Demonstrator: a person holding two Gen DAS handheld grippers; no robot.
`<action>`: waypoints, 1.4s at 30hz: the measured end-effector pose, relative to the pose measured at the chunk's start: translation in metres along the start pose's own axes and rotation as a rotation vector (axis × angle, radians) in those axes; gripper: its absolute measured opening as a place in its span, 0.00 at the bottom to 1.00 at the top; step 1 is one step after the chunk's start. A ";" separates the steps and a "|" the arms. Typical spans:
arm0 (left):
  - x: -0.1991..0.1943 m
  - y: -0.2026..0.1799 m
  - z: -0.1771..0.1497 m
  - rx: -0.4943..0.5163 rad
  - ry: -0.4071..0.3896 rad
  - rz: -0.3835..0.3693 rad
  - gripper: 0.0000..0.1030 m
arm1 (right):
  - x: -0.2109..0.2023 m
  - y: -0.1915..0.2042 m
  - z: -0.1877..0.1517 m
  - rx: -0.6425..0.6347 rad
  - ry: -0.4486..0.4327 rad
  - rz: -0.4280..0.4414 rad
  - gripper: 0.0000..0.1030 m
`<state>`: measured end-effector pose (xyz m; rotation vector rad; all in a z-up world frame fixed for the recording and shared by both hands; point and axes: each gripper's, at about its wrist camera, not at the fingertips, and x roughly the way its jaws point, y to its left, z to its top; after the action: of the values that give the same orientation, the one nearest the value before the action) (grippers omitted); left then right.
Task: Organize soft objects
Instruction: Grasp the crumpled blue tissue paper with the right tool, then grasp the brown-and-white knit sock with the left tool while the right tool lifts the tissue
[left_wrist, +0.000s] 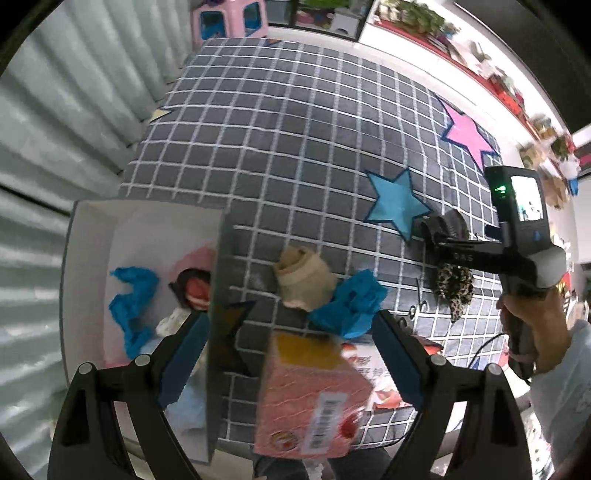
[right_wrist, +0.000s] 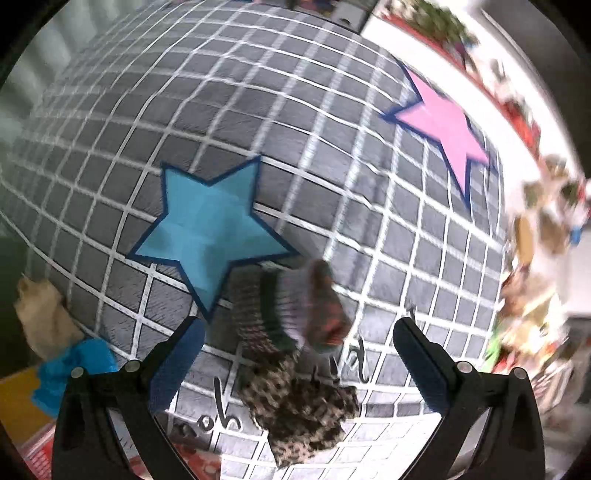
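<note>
Left wrist view is showing the white open box (left_wrist: 92, 236) already holding a crumpled blue cloth (left_wrist: 133, 295) and a pink-and-red soft item (left_wrist: 194, 280). Still lying on the grey checked blanket (left_wrist: 295, 147): a beige rolled sock (left_wrist: 303, 277), another blue cloth (left_wrist: 351, 302), a leopard-print sock (right_wrist: 303, 417) and a striped sock (right_wrist: 291, 310). The left gripper (left_wrist: 291, 354) is hovering with fingers wide over a pink packet (left_wrist: 314, 402); the right gripper (right_wrist: 295, 358) is hovering over both socks, wide apart, holding nothing.

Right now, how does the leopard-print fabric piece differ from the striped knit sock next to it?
The leopard-print fabric piece is mottled tan and black; the striped knit sock has dark, grey and reddish bands. The leopard piece lies nearer the open right gripper; the sock sits farther, touching the blue star patch. Both lie loose on the grey grid blanket, ungripped.
</note>
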<state>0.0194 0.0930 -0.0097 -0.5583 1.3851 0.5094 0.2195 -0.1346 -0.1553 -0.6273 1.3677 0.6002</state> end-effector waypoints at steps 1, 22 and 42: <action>0.002 -0.007 0.002 0.018 0.006 0.003 0.89 | 0.001 -0.004 -0.006 0.007 0.007 0.017 1.00; 0.001 0.004 0.007 -0.052 0.027 0.072 0.89 | 0.047 0.097 -0.049 0.096 0.363 0.678 0.34; 0.084 -0.164 0.056 0.224 0.066 0.006 0.89 | 0.013 -0.163 -0.144 0.588 0.047 0.482 0.34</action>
<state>0.1767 0.0035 -0.0769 -0.3922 1.4846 0.3374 0.2376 -0.3507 -0.1725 0.1711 1.6550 0.5232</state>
